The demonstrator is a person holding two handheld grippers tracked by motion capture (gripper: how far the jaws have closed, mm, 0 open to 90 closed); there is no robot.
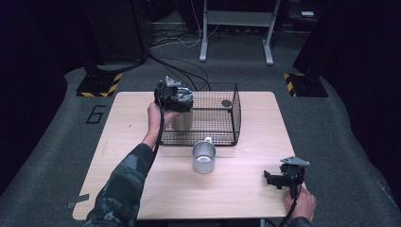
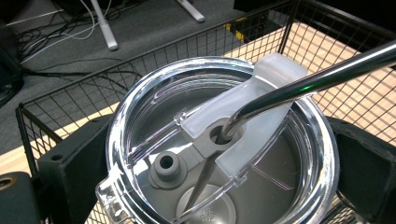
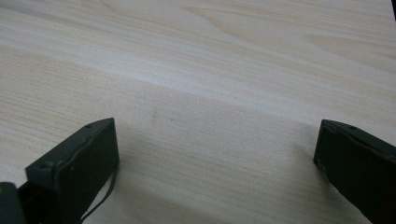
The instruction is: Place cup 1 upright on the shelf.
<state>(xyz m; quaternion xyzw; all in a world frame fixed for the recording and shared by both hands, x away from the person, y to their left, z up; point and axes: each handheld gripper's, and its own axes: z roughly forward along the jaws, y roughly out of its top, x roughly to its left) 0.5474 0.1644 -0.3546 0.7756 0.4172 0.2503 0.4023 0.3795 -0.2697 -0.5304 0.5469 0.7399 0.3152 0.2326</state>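
Right now your left gripper (image 1: 176,100) has its fingers (image 2: 65,163) closed on the sides of a tall metal cup (image 1: 181,119) with a clear lid (image 2: 219,140). One finger is on each side of the cup, just under the lid, so the cup stays upright and does not tip. A shiny metal straw (image 2: 308,81) goes through a hole in the lid and leans off to one side. That is a good reason to hold the cup by its body and not by the top.

From the high view, the cup is at the near left corner of the black wire basket (image 1: 234,113). I cannot tell if its bottom touches the basket floor or hangs a little above it. A small dark round thing (image 1: 226,103) lies at the far side of the basket.

A short silver mug (image 1: 204,157) with a little handle stands on the bench (image 1: 142,179), just in front of the basket. It is open at the top.

Your right gripper (image 1: 280,179) rests low at the near right corner of the bench, well apart from the basket. Its fingers (image 3: 74,163) are spread wide with only bare wood between them. It looks parked there to keep out of the way while the left one works.
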